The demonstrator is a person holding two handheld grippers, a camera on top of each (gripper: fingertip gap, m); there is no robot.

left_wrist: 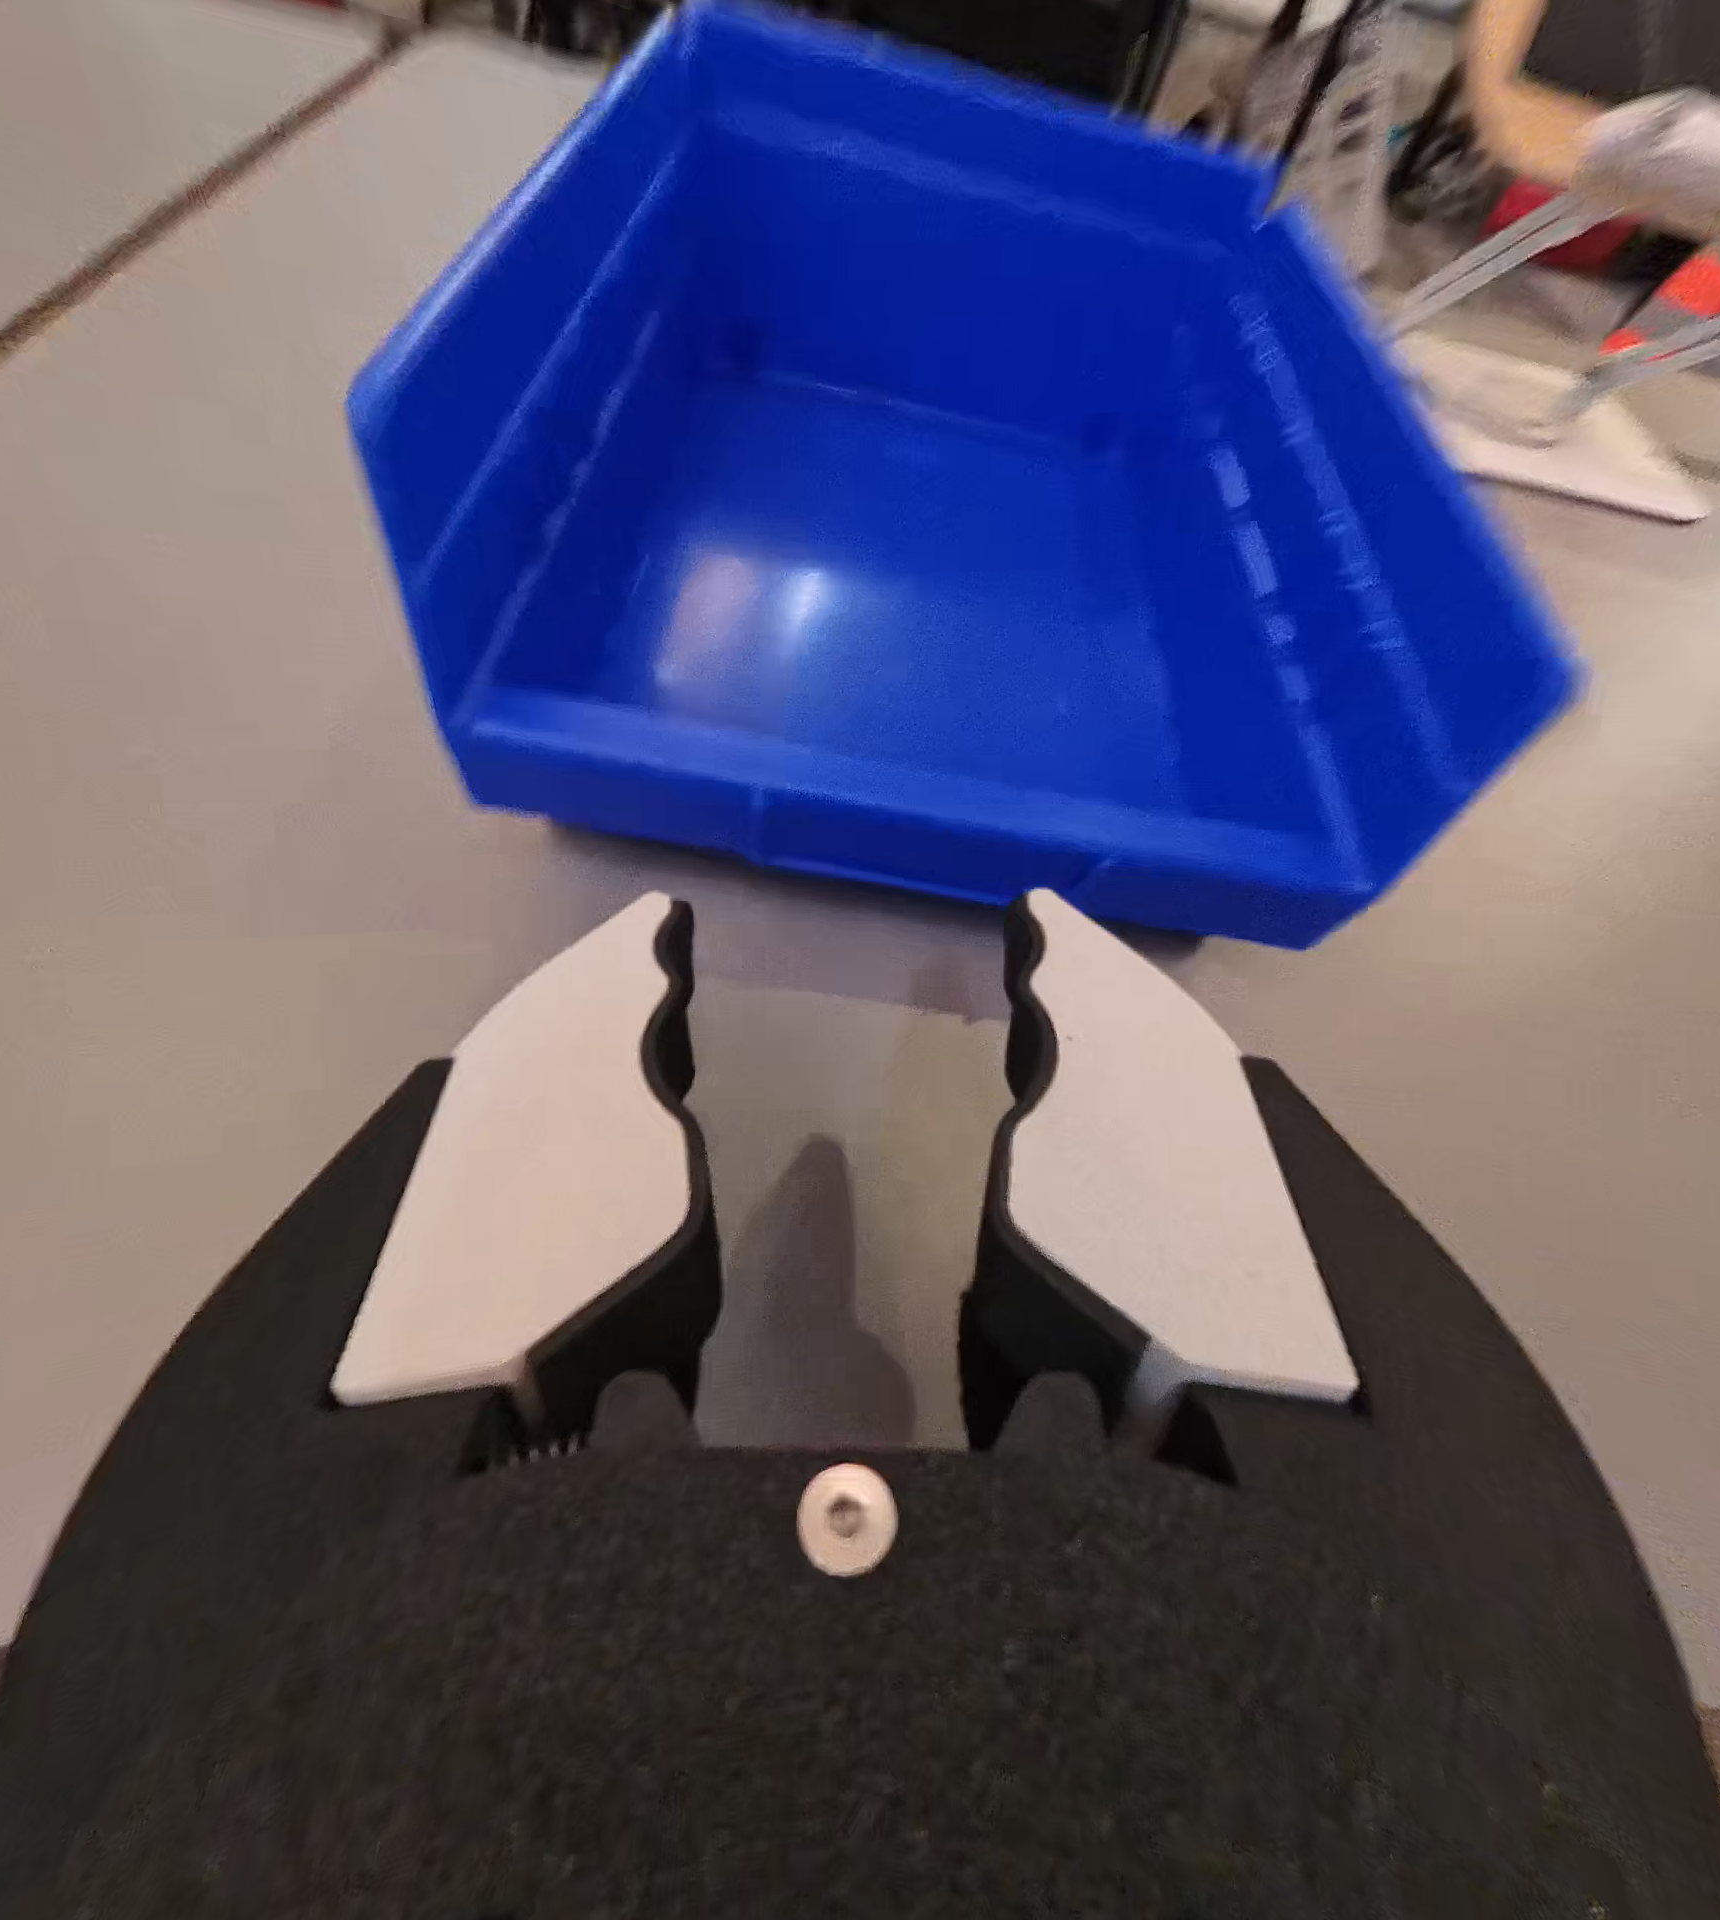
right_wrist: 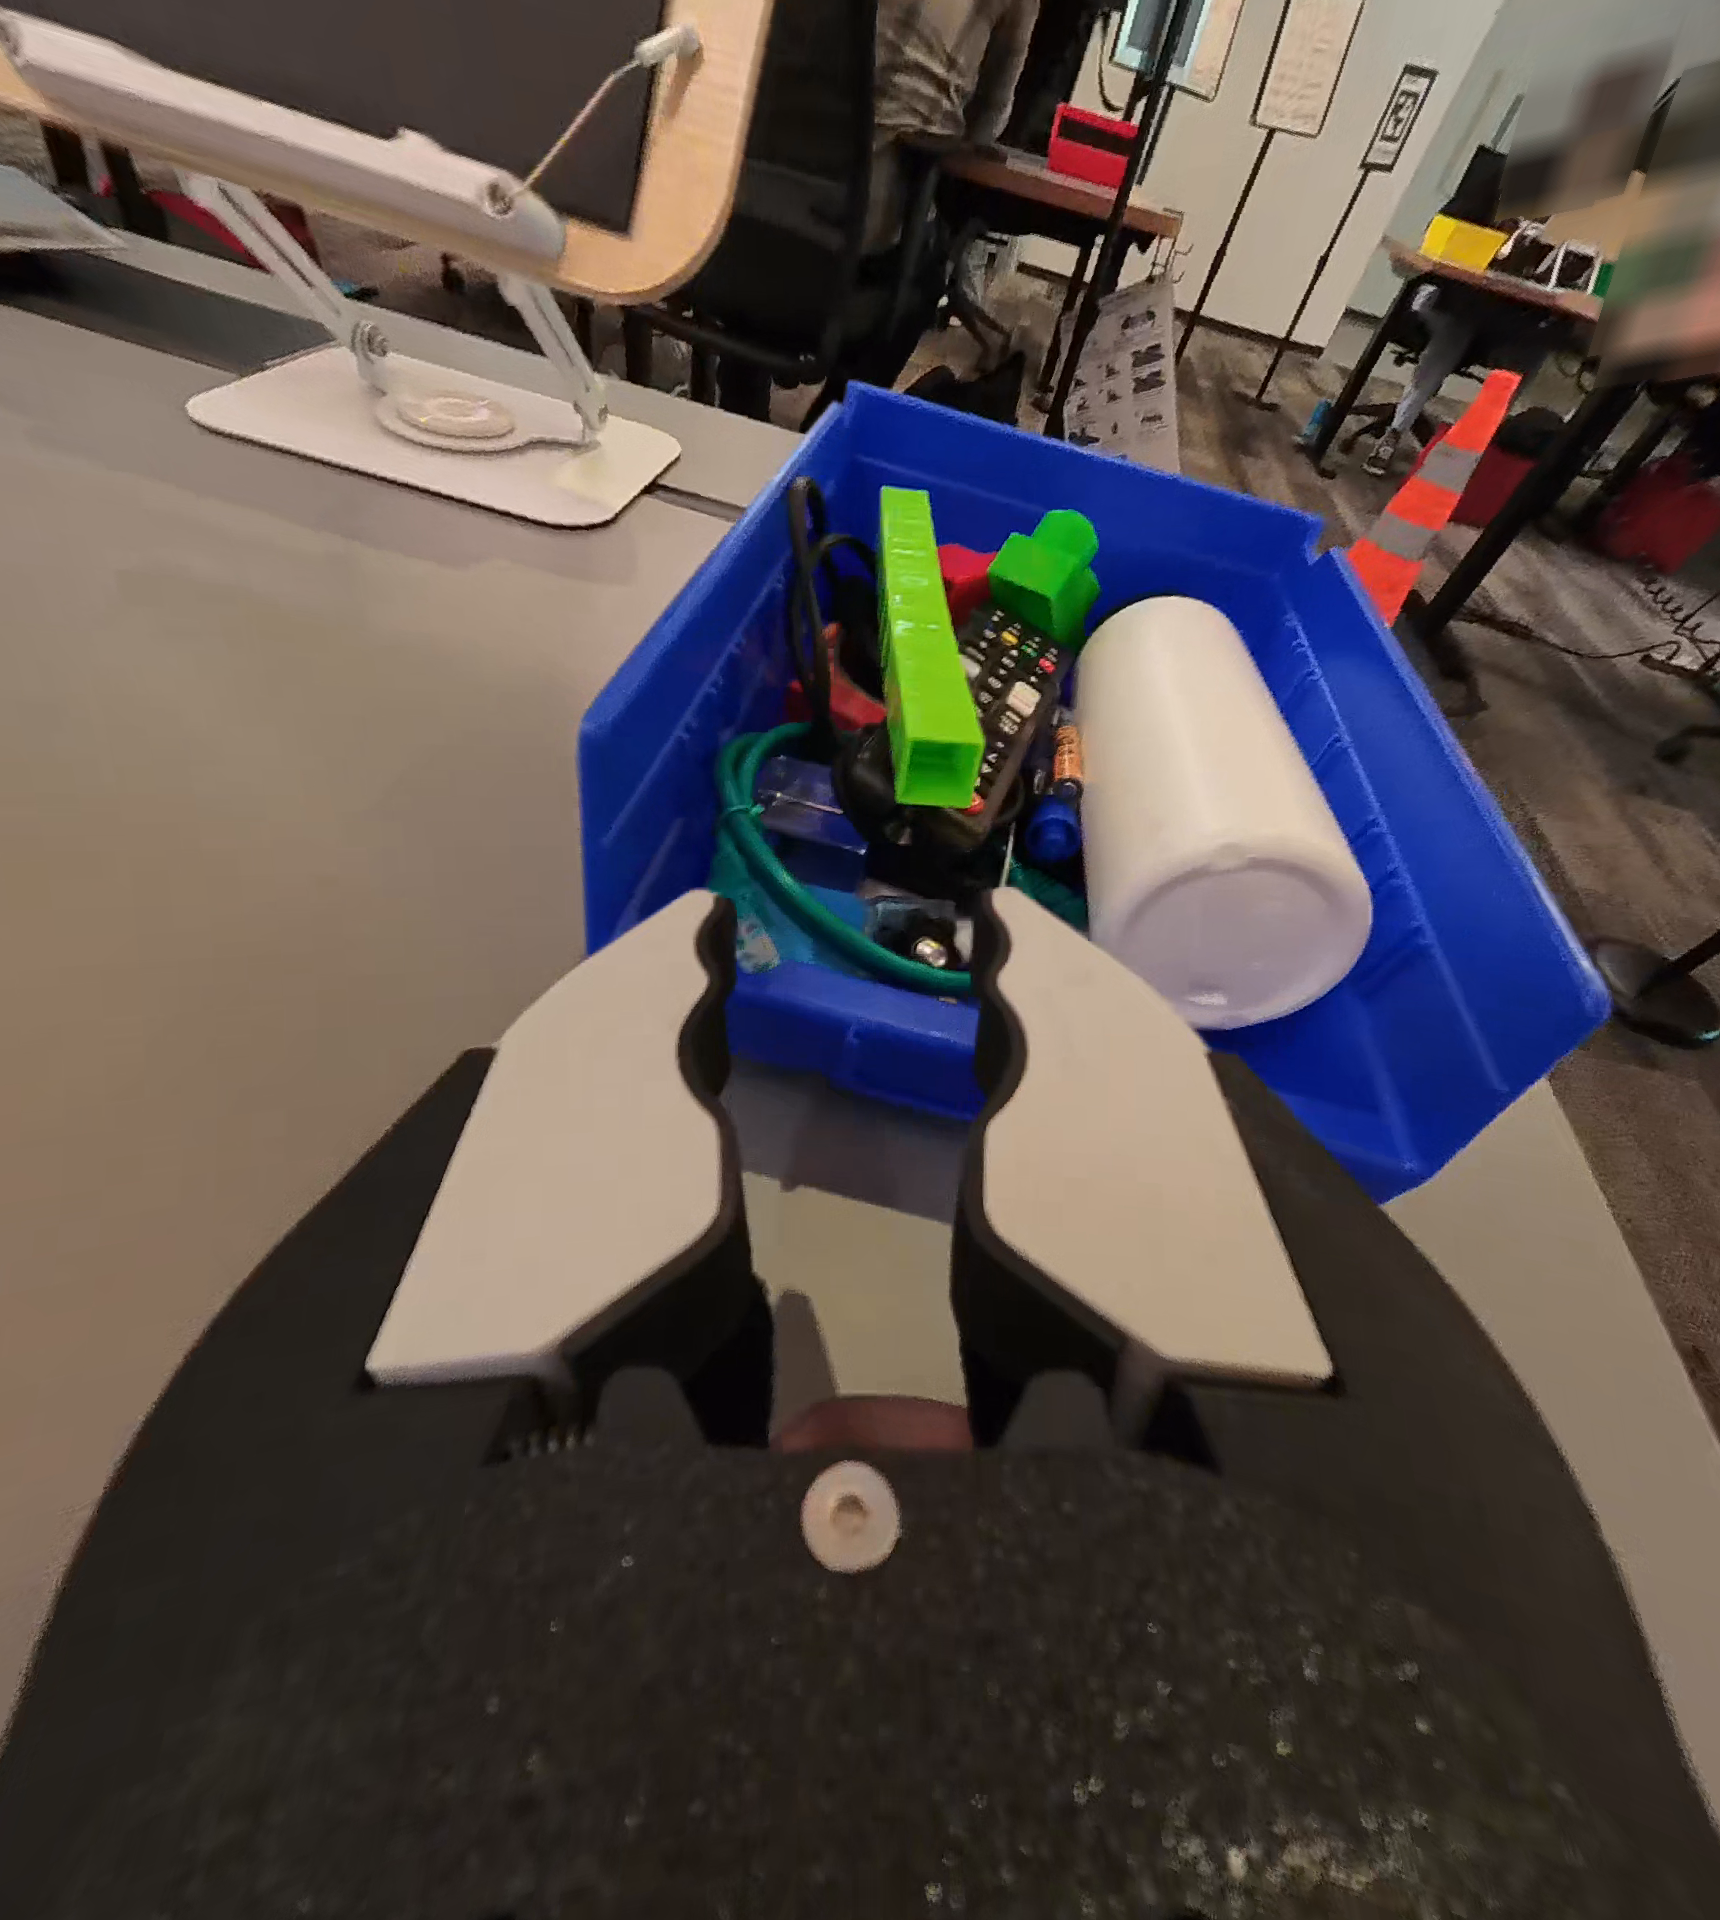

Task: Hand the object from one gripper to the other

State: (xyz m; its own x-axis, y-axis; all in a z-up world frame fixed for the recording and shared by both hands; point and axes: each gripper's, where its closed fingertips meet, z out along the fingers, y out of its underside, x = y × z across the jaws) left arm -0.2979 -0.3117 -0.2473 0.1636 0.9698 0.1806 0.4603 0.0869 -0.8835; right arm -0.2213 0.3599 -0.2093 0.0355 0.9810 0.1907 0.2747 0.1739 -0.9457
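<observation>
**Fingers spread and empty, two bins waiting**

Both pairs of fingers stand apart with nothing between them. The left gripper (left_wrist: 848, 925) hangs over the grey table (left_wrist: 160, 727), jaws parted, and just past its fingertips sits an empty blue bin (left_wrist: 690, 821), front lip facing the tips. Nothing lies inside it, only a gleam of light on its floor. My read: it sits there as the drop-off end, low lip turned toward the fingers so a load can go in easily.

Over to the right gripper (right_wrist: 851, 914), also spread wide and holding nothing. Right ahead of its tips is a full blue bin (right_wrist: 866, 1029), and here is the choice of objects. A white cylinder (right_wrist: 1209, 810) lies on its side beyond the right finger, filling that side of the bin. Straight out from the gap, a bright green bar (right_wrist: 923, 655) lies across a black remote (right_wrist: 1012, 696), with a green block (right_wrist: 1043, 571) farther back. A green cable (right_wrist: 814, 914) loops just past the left finger.

Which item is the one to hand over I cannot tell; none is picked yet. The right fingers point into the pile, so the grasp looks like the step in hand. Beyond the left finger, farther off, a white stand (right_wrist: 440, 436) rests on the table. The clutter is the hazard: the cable could snag.
</observation>
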